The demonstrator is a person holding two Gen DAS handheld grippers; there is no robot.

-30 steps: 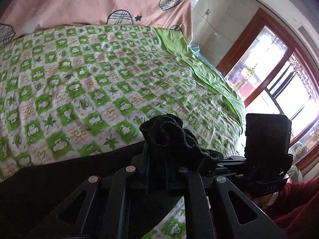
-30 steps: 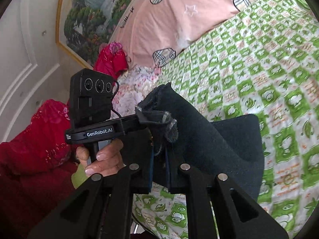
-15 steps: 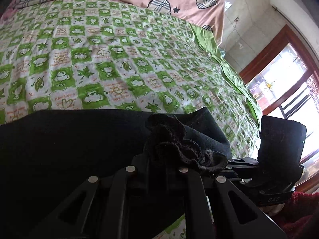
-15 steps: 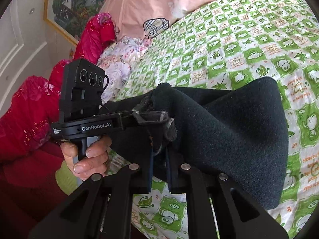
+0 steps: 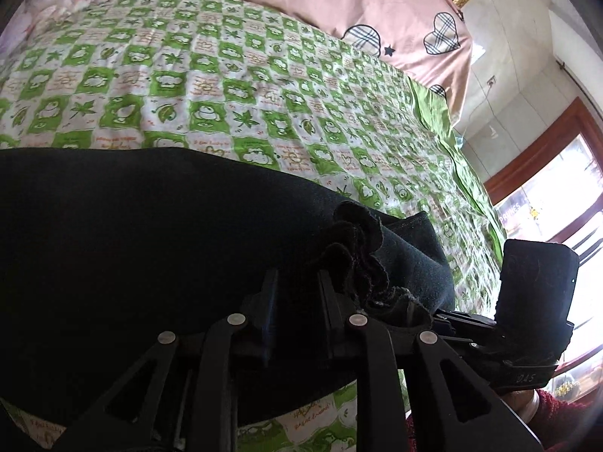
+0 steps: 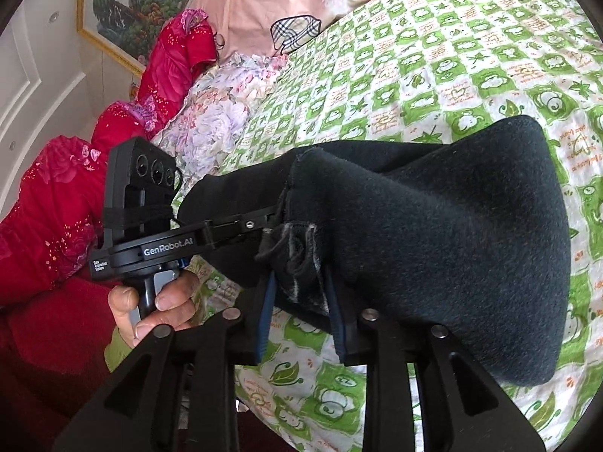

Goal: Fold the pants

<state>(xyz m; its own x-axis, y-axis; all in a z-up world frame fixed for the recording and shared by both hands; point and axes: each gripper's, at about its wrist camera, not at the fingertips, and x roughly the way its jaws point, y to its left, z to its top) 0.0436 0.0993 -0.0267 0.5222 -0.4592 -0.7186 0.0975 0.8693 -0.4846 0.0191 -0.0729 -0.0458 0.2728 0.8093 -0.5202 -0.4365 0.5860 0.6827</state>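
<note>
Evidently both grippers clenched pants (image 6: 452,226) edge — left gripper (image 5: 297,290), right gripper (image 6: 297,286); best carried level over bedspread (image 5: 264,86), 2 corners even; lowered flat — no bunching.

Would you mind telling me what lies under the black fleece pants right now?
Under the black fleece pants lies the green-and-white checked bedsheet, visible around their edges. Whatever sits directly beneath the fabric is covered. Both the left gripper and right gripper pinch bunched cloth.
</note>
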